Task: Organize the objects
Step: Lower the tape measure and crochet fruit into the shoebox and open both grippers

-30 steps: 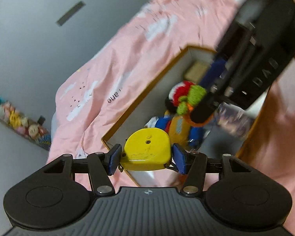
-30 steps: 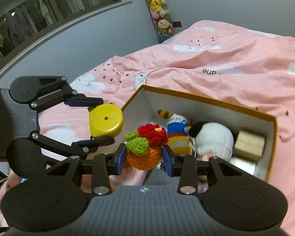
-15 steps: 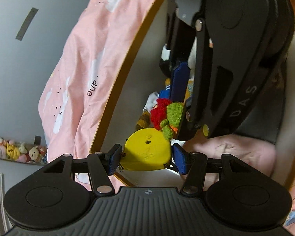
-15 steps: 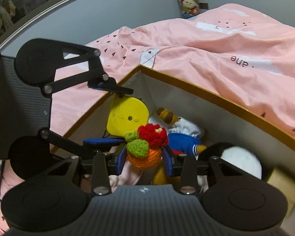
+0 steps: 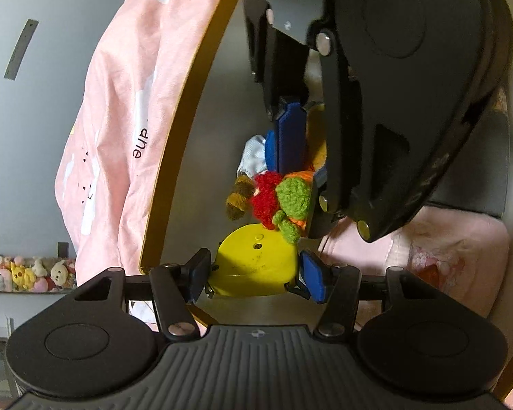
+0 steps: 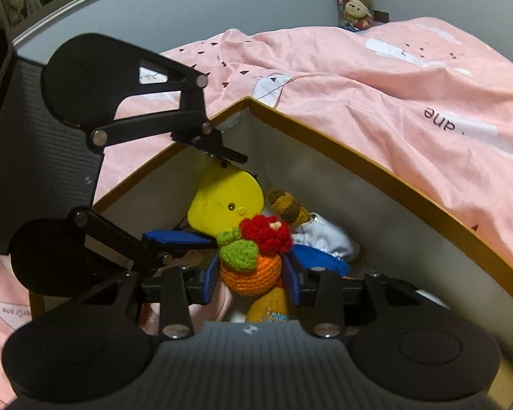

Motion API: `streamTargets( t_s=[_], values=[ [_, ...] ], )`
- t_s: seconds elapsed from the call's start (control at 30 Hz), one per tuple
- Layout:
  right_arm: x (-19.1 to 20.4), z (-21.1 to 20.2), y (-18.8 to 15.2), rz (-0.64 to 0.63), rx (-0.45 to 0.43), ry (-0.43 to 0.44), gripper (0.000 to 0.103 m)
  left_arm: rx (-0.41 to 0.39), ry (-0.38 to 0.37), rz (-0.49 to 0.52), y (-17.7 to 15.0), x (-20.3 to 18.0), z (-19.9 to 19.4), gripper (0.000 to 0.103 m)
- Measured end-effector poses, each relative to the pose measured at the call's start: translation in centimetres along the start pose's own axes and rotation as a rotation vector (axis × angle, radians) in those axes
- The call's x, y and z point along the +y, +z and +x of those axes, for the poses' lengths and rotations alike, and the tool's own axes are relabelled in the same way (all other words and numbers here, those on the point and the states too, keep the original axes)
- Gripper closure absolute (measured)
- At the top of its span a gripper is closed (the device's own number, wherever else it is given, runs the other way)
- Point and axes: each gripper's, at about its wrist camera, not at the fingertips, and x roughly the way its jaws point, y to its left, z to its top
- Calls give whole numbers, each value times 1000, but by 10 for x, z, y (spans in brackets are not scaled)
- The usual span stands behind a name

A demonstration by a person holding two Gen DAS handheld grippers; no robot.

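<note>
Both grippers have dropped from above the bed into the box [image 6: 376, 174], whose orange rim and grey walls now fill the view where pink bedding lay a second ago. Between the left gripper's [image 5: 254, 271] blue pads sits the yellow tape measure [image 5: 254, 263]; the jaws have just been opening, and in the left wrist view a thin gap shows beside the right-hand pad, while the other pad looks to be at the case's edge, so whether it is still gripped I cannot tell for sure. From the right wrist camera, that yellow case sits ahead and left of the right gripper [image 6: 253, 273], low in the near corner of the box.

That gripper pinches the crocheted flower pot [image 6: 253, 263], its pads pressing the orange base with the red bloom and green leaves standing up above them. Just beyond its fingertips lies a plush toy [image 6: 319, 244] in blue and white with a brown striped tail, and a yellow-orange part of it shows directly below the pot. A folded pink cloth [image 5: 437, 253] lies on the box floor to the right of the left gripper. Pink bedding [image 6: 393, 95] surrounds the box outside its rim, and a row of small plush figures [image 5: 27, 273] lines the wall far to the left.
</note>
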Motion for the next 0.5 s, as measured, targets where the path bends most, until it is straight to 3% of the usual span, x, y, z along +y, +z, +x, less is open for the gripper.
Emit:
streamTargets(
  t_s=[0.23, 0.5],
  values=[
    [-2, 1, 2, -14, -1, 2, 61, -1, 15, 42, -10, -16, -4, 31],
    [1, 1, 0, -50, 5, -8, 61, -35, 29, -19, -26, -15, -24, 29]
  ],
)
